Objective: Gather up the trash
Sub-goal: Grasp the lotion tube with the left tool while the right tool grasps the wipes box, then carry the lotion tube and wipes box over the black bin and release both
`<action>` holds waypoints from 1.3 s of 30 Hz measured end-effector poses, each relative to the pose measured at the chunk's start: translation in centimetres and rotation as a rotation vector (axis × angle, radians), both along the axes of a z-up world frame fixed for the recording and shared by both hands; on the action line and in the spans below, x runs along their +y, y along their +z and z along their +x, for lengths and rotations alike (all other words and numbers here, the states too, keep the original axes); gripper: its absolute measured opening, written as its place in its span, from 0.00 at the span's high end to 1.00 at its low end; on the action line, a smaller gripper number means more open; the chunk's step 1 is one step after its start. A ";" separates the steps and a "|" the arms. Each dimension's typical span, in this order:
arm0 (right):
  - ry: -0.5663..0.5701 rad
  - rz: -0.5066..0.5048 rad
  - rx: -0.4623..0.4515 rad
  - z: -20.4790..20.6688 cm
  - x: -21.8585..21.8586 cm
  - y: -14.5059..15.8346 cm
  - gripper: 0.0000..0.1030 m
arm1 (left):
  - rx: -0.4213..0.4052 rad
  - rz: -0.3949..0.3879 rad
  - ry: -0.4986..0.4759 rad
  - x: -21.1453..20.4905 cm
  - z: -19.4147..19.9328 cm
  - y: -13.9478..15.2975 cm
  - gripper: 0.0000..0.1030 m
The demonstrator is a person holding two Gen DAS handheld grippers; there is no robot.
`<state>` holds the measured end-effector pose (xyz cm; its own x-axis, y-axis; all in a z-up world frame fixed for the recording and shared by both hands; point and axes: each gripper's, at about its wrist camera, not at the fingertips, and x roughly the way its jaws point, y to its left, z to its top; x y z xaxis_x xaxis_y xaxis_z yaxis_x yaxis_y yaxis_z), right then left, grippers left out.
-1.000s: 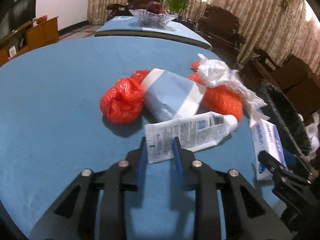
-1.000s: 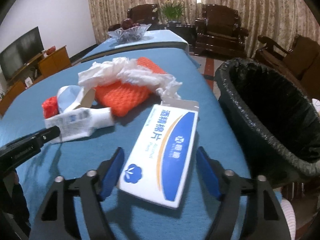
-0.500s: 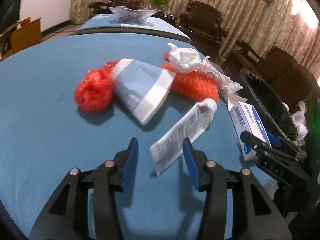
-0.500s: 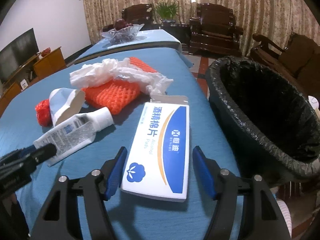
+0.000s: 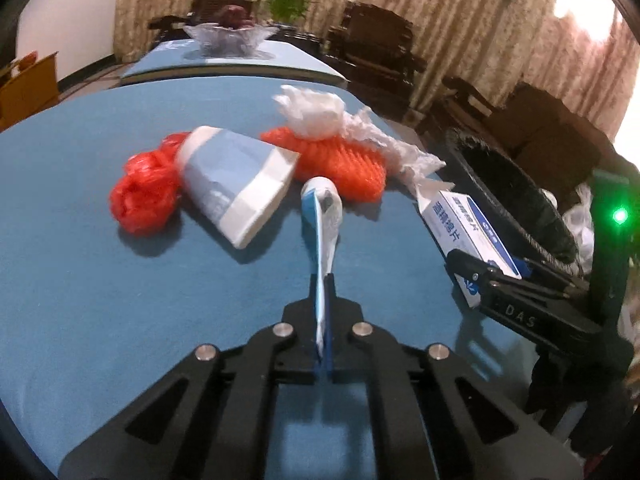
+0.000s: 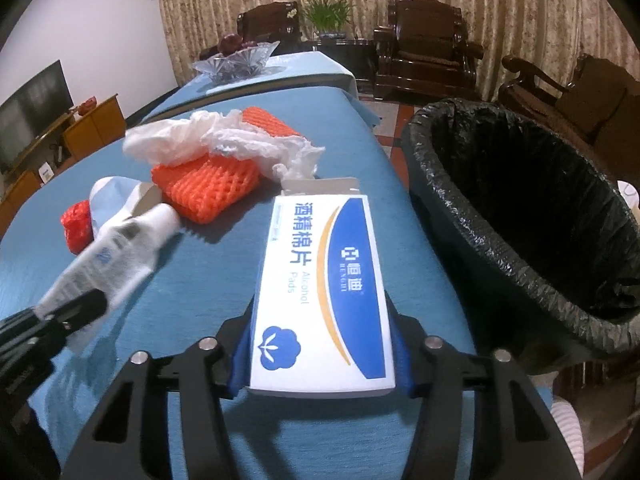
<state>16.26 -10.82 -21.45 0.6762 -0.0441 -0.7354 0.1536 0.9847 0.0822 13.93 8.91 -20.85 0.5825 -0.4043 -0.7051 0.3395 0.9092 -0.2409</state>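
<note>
My left gripper (image 5: 322,286) is shut on the flat end of a white toothpaste tube (image 5: 324,220), which stands on edge and points away over the blue table (image 5: 80,280). In the right wrist view that gripper (image 6: 86,304) shows at the lower left with the tube (image 6: 120,248). My right gripper (image 6: 320,320) is closing its jaws on a white and blue alcohol pads box (image 6: 320,280), and the blue pads touch its long sides. The same box (image 5: 464,224) lies near the table's right edge. A black-lined bin (image 6: 424,152) stands just right of it.
Behind the tube lie a red plastic bag (image 5: 144,196), a squashed blue and white paper cup (image 5: 236,184), an orange foam net (image 5: 340,164) and crumpled white wrapping (image 5: 316,112). A glass fruit bowl (image 5: 230,38) sits on the far table. Dark wooden armchairs (image 6: 424,56) stand beyond.
The left jaws opened wider, then shut on the tube's flat end, and the tube turned onto its edge. The right jaws narrowed onto the box.
</note>
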 end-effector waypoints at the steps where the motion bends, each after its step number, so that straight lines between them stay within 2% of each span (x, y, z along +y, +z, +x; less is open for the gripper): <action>1: -0.002 -0.005 0.002 0.1 0.1 -0.1 0.45 | -0.001 0.009 0.005 0.0 -0.1 -0.1 0.99; 8: 0.020 0.004 -0.025 -0.4 -0.3 1.0 0.48 | -0.036 0.014 0.017 0.5 -0.4 1.1 0.99; 19: -0.042 -0.009 -0.143 -1.6 -3.4 6.7 0.47 | -0.102 0.031 0.004 -2.6 -0.1 5.5 0.99; 28: -0.136 -0.034 -0.193 -1.5 -9.3 10.1 0.47 | -0.146 0.015 -0.071 -8.8 2.3 7.7 0.99; 39: -0.280 -0.099 -0.188 -2.3 -19.2 10.5 0.47 | -0.162 -0.017 -0.221 -20.2 5.4 8.3 0.99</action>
<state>13.99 -29.98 -10.99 0.7512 -0.3118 -0.5818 0.4099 0.9112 0.0409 19.30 -11.25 -12.54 0.5836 -0.5449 -0.6020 0.5646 0.8052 -0.1815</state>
